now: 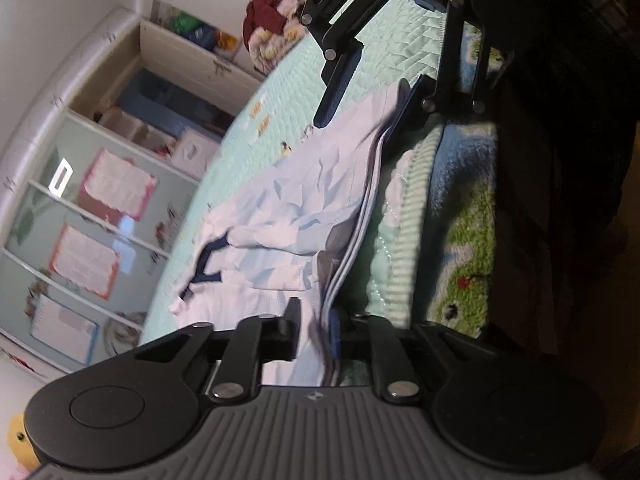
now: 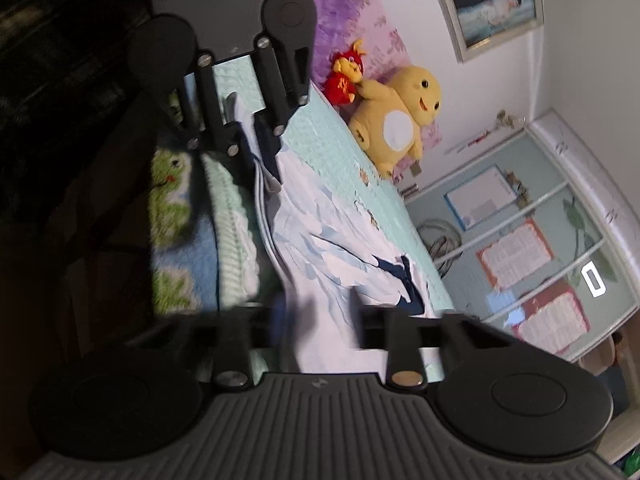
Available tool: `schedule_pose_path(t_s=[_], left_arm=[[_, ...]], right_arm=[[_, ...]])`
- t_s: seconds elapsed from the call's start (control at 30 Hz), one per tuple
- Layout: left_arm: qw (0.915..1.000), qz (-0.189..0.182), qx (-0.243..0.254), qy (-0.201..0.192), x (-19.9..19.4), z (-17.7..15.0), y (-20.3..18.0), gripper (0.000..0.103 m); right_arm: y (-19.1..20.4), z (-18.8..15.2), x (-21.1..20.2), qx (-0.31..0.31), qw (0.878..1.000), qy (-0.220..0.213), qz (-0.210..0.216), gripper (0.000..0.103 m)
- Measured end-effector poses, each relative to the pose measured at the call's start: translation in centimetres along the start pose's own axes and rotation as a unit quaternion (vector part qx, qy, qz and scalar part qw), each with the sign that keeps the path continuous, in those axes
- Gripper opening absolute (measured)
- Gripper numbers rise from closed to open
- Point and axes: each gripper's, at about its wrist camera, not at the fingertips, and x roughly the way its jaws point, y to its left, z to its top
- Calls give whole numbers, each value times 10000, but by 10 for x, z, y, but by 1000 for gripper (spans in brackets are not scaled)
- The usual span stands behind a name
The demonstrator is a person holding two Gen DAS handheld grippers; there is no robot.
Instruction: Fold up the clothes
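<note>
A pale blue shirt [image 1: 288,208] with a navy collar [image 1: 208,264] lies spread on a mint quilted bedspread [image 1: 288,80]. Its layered hem runs along the bed's near edge. My left gripper [image 1: 314,334] is closed on one end of that hem, with cloth between its fingers. The right gripper [image 1: 376,100] sits at the hem's other end, its fingers apart. In the right wrist view the shirt [image 2: 320,240] passes between my blurred right gripper [image 2: 318,316] fingers, collar [image 2: 404,276] to the right. The left gripper [image 2: 256,148] pinches the hem further along.
A heap of red and floral clothes [image 1: 272,20] lies at the bed's far end. A yellow plush [image 2: 400,120] and a red plush [image 2: 346,76] sit at the other end. A green-and-blue fleece blanket [image 1: 468,220] hangs over the near edge. A glass-fronted cabinet [image 1: 100,200] stands behind.
</note>
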Motion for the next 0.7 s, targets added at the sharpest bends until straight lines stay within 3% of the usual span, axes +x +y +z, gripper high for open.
schedule_pose_path(t_s=[0.27, 0.53, 0.7], left_arm=[[9991, 220, -69, -352, -8, -19, 12, 60], [9992, -70, -54, -395, -4, -14, 17, 60], [9989, -300, -27, -373, -4, -11, 20, 48]], right_arm=[[-7, -19, -8, -187, 9994, -303, -6, 39], [-6, -15, -1, -288, 9982, -527, -2, 39], [-8, -8, 2, -258, 9986, -458, 96, 36]])
